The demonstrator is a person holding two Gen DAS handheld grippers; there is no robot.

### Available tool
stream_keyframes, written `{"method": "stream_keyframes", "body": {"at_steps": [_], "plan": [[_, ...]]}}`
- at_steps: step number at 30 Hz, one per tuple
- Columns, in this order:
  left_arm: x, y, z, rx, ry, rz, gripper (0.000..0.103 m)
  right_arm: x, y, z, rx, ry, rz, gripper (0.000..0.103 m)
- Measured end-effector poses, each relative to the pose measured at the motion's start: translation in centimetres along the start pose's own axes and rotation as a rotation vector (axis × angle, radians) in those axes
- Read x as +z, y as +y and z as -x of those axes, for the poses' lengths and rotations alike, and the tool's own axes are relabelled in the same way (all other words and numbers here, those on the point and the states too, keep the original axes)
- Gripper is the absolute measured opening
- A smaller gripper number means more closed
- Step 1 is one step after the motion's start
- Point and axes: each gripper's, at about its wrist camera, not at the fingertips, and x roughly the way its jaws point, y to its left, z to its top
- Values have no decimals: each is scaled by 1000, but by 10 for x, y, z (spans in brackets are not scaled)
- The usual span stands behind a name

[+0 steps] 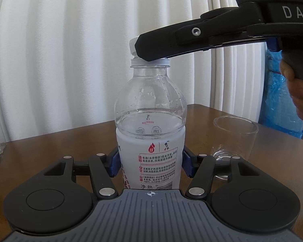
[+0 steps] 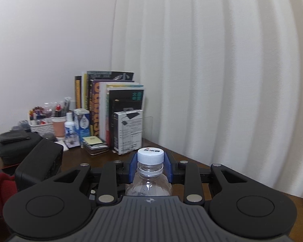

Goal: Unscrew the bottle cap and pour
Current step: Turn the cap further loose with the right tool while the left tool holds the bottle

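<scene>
White pleated curtains hang behind a brown wooden table in a small room. On it a person works with two hand-held grippers. The left gripper is clamped on the labelled body of a clear water bottle, which stands upright and is roughly two-thirds full. The right gripper comes in from the right at neck height, its blue pads squeezed on either side of the white cap. From the left camera the cap looks tipped and slightly raised off the neck ring, so the unscrewing step appears to be under way or nearly done. The next move would likely be to finish twisting and lift the cap straight up, keeping the bottle steady, then find somewhere to set the cap down. Just to the right of the bottle stands an empty clear glass, the likely place to pour. The person's hand on the right handle hovers above that glass and would need to move clear before tilting the bottle. Farther left on the table are a row of books, a small white box, a basket of pens and a black pouch, all well away from the work.
</scene>
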Motion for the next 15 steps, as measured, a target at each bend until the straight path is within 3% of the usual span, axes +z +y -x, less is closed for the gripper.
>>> {"method": "stream_keyframes", "body": {"at_steps": [9, 15], "plan": [[-1, 1, 3, -8, -2, -10, 59, 4, -21, -5, 135, 25, 22, 32], [-2, 1, 4, -9, -2, -20, 59, 7, -20, -6, 143, 31, 68, 32]]}}
